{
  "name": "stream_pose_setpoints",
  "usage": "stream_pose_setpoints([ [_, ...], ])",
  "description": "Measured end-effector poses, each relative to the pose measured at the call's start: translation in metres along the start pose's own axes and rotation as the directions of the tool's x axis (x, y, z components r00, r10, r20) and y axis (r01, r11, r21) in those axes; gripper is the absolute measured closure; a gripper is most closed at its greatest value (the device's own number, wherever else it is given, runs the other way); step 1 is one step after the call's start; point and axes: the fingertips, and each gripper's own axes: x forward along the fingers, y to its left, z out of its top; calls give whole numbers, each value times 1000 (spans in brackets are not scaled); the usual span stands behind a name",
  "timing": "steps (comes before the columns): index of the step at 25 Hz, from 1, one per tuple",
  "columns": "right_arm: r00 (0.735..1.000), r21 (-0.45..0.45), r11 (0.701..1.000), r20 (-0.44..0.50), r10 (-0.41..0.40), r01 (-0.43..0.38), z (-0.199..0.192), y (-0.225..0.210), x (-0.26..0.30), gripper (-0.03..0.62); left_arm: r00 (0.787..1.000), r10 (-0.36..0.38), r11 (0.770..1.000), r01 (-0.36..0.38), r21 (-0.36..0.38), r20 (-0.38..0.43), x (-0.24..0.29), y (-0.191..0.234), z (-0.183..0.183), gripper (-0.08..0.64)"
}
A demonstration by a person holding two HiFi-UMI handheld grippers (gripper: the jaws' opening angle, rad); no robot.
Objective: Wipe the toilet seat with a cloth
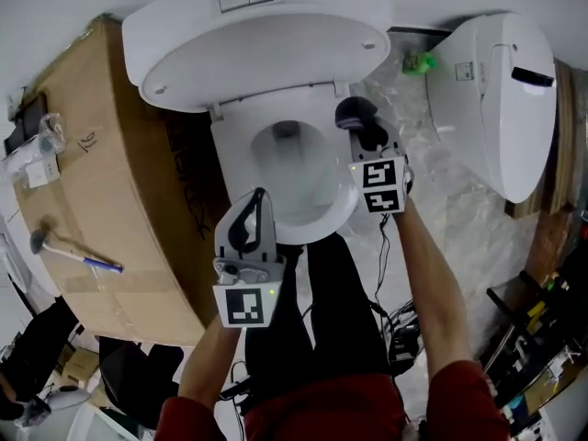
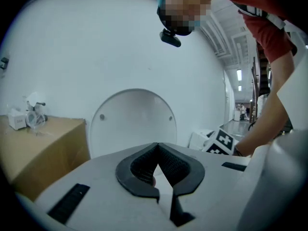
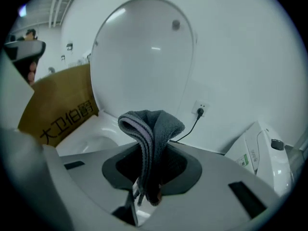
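Note:
The white toilet stands with its lid point(image 1: 266, 53) raised and the seat ring point(image 1: 231, 154) bare around the bowl. My right gripper point(image 1: 364, 132) hovers over the ring's right rear part, shut on a folded grey cloth point(image 1: 355, 112). In the right gripper view the cloth point(image 3: 153, 126) sticks up out of the closed jaws of the right gripper point(image 3: 151, 153), in front of the lid point(image 3: 144, 57). My left gripper point(image 1: 257, 200) is held over the front rim of the bowl, shut with nothing in it. Its tips meet in the left gripper view point(image 2: 157, 147), facing the lid point(image 2: 132, 124).
A large cardboard box point(image 1: 110, 173) stands close to the toilet's left, with a hammer point(image 1: 64, 249) and small packets on top. A second white toilet point(image 1: 501, 99) stands at the right. Cables point(image 1: 400, 324) lie on the floor by the person's legs. A wall socket point(image 3: 201, 109) has a cord plugged in.

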Motion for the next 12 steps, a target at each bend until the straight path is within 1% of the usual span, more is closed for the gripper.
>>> stream_pose_setpoints([
  [3, 997, 104, 995, 78, -6, -3, 39, 8, -61, 515, 999, 29, 999, -29, -23, 25, 2, -2, 53, 548],
  [6, 983, 182, 983, 180, -24, -9, 93, 14, -125, 515, 997, 45, 998, -42, -49, 56, 2, -2, 112, 548],
  [7, 975, 201, 980, 219, -33, -12, 113, 15, -148, 515, 996, 45, 998, -42, -42, 71, 0, -2, 133, 548],
  [9, 953, 235, 972, 298, -52, -21, 152, 16, -196, 515, 995, 45, 999, -44, -5, 93, -10, -3, 171, 548],
  [12, 913, 273, 961, 400, -79, -36, 203, 13, -267, 515, 993, 54, 999, -54, -8, 108, -25, -9, 226, 548],
])
